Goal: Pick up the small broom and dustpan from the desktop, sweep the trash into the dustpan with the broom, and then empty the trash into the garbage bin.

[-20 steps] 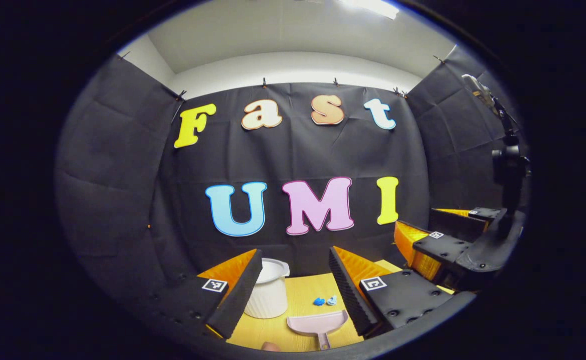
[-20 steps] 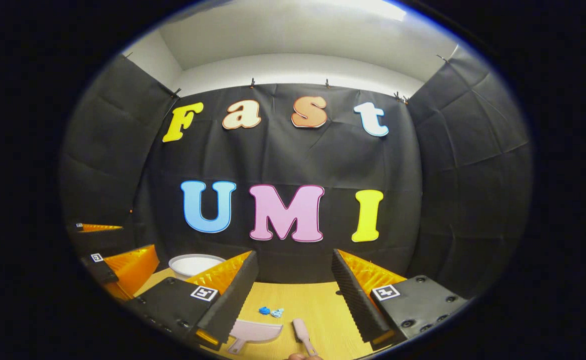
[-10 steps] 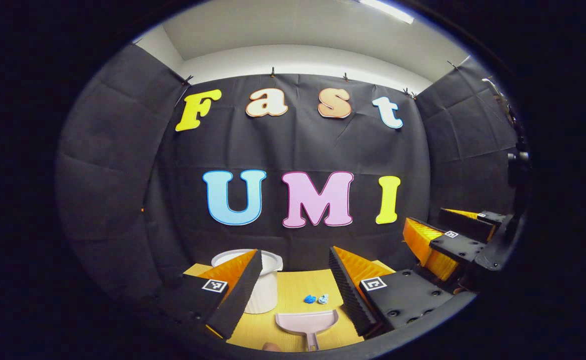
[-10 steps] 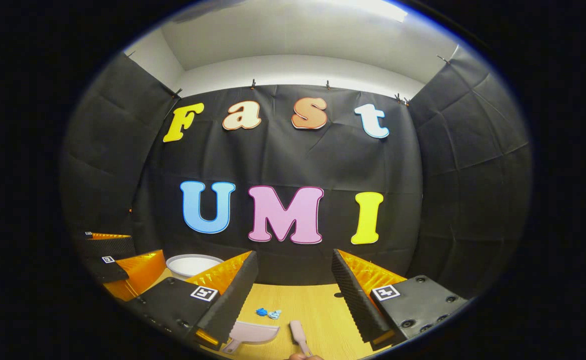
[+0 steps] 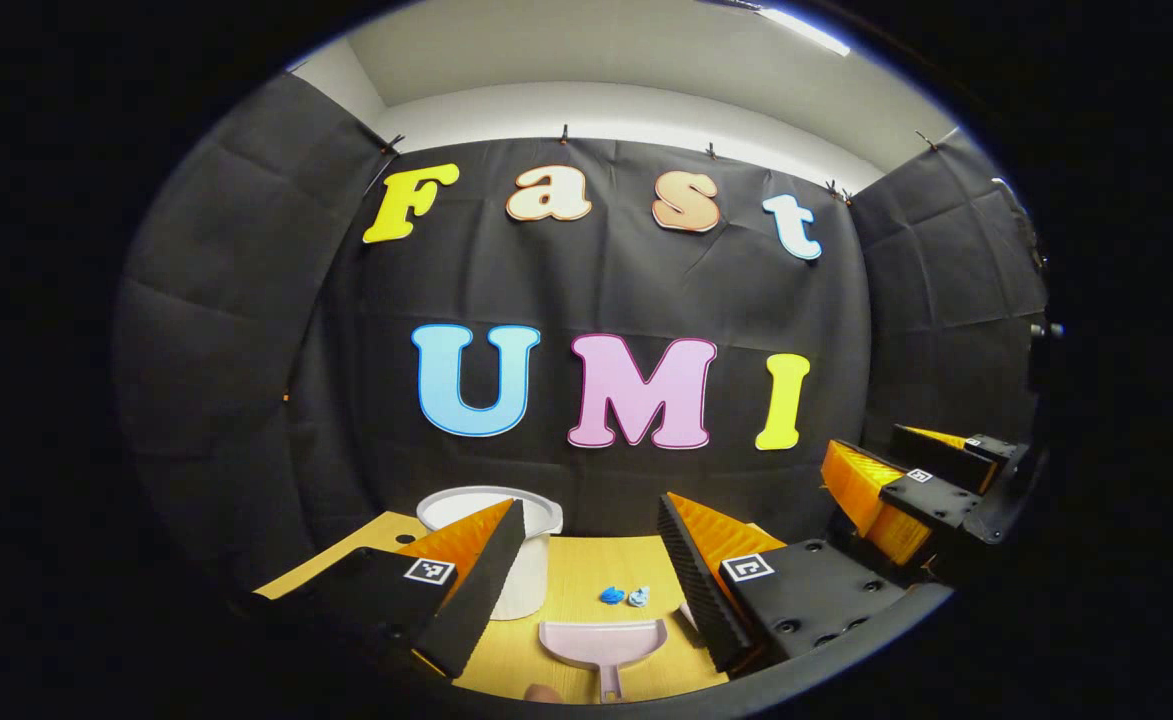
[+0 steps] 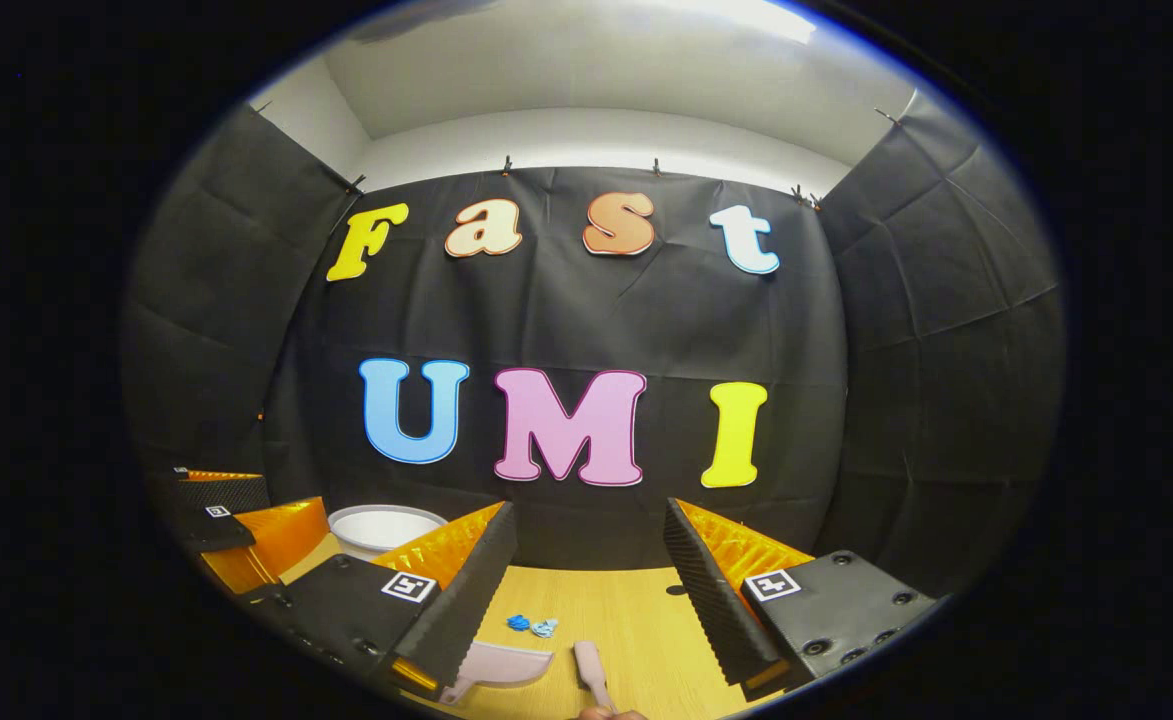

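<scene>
So both my claws are up off the desk [image 6: 636,610] right now, fingers spread wide, nothing between them on either side. Looking out along my left gripper [image 5: 586,570], the pink dustpan [image 5: 601,640] lies flat on the wood at the near edge, right between my fingers, handle pointing back at me. Just past its far lip are two little bits of trash [image 5: 624,596], one darker blue, one paler, touching each other. The white garbage bin [image 5: 521,545] stands far left, partly hidden behind my left finger. Over on the right I can see the right gripper held up in the air.

From my right gripper [image 6: 586,590] the small broom [image 6: 590,665] lies near the bottom edge, just right of the dustpan [image 6: 501,668], the two close but apart. The trash [image 6: 532,626] sits a bit farther out, the bin [image 6: 376,528] far left, and the left gripper is off at the left edge.
</scene>
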A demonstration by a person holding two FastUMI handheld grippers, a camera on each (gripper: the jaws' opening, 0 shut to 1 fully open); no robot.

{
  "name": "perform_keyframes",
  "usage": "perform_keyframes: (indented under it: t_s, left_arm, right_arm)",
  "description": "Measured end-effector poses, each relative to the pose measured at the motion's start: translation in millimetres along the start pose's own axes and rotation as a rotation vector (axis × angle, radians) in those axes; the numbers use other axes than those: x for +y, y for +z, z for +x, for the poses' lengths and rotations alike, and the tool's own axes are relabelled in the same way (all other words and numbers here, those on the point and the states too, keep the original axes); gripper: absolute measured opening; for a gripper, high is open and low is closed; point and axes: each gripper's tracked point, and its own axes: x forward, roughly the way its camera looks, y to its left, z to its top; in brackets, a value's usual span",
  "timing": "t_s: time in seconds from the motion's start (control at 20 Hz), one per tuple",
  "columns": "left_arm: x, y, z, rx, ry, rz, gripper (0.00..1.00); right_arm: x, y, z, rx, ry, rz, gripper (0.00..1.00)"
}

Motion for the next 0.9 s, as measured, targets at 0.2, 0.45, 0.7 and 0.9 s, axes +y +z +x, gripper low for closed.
perform_keyframes:
  t_s: [0.2, 0.45, 0.7, 0.9]
  left_arm:
    - [-4, -4, 5, 0.011, 0.003, -0.016, 0.79]
    - [-11, -20, 14, 0.064, -0.006, -0.095, 0.79]
    - [-9, -29, 25, 0.093, 0.018, -0.106, 0.79]
    - [-16, -48, 37, 0.145, -0.015, -0.155, 0.8]
  right_arm:
    - [-7, -5, 3, 0.01, 0.002, 0.003, 0.96]
    - [-24, -14, 11, 0.023, -0.021, 0.008, 0.96]
    - [-35, -27, 21, 0.052, -0.026, 0.014, 0.93]
    - [-39, -30, 32, 0.039, -0.009, -0.02, 0.95]
